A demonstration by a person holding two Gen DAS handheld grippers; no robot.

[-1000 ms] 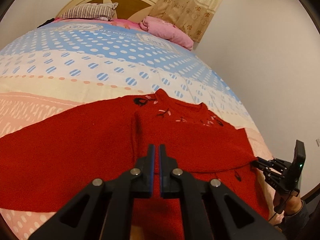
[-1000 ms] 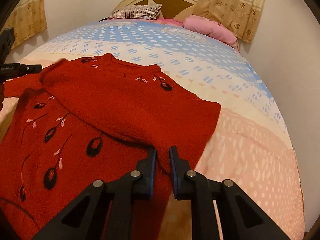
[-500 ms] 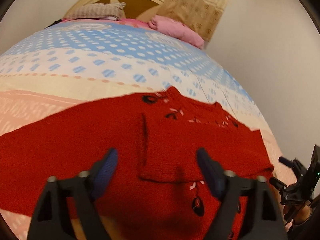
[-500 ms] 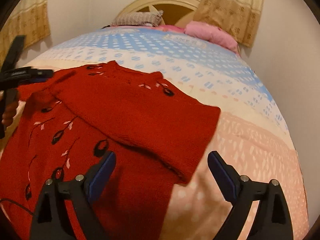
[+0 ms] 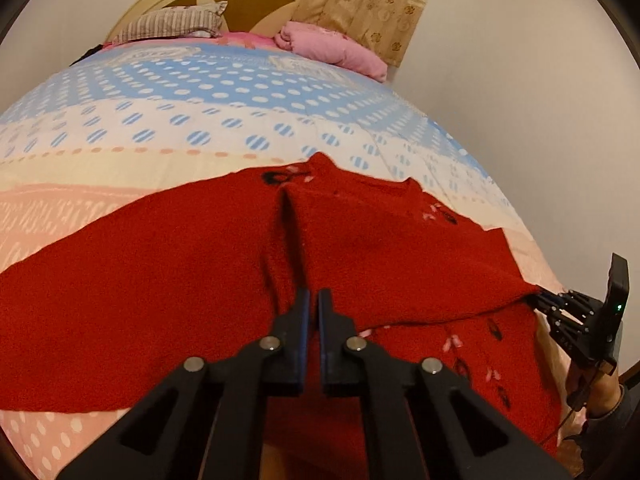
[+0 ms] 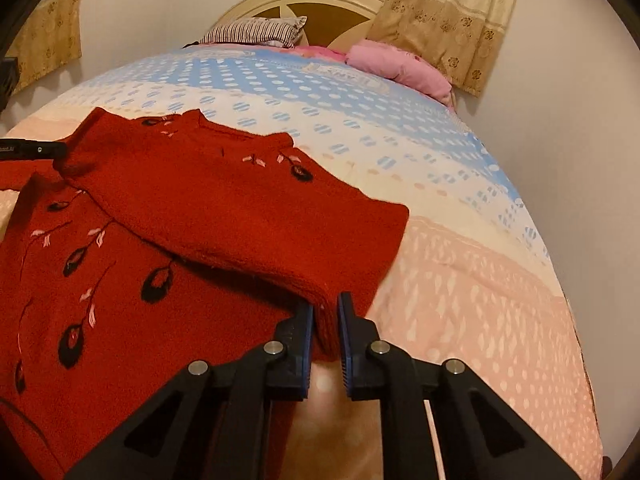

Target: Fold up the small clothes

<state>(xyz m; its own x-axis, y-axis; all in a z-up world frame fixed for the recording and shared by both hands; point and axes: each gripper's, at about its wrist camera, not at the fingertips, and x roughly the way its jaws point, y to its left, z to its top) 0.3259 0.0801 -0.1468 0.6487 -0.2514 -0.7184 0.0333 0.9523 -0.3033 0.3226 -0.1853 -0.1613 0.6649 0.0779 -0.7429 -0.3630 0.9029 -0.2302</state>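
Left tool (image 5: 313, 304) and right tool (image 6: 325, 316) both reach forward, fingers pinched nearly together, each clamping a fold of red knit.

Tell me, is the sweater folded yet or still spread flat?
Partly folded. One sleeve lies doubled across the sweater chest, with both grippers, left and right, shut on it. The other sleeve is spread out.

Half a second ago we hold both tools spread wide above the red knitted sweater (image 6: 224, 200). Now our left tool (image 5: 313, 300) pinches its folded sleeve's left corner and our right tool (image 6: 325, 312) pinches the sleeve's right corner, lifting the fold.
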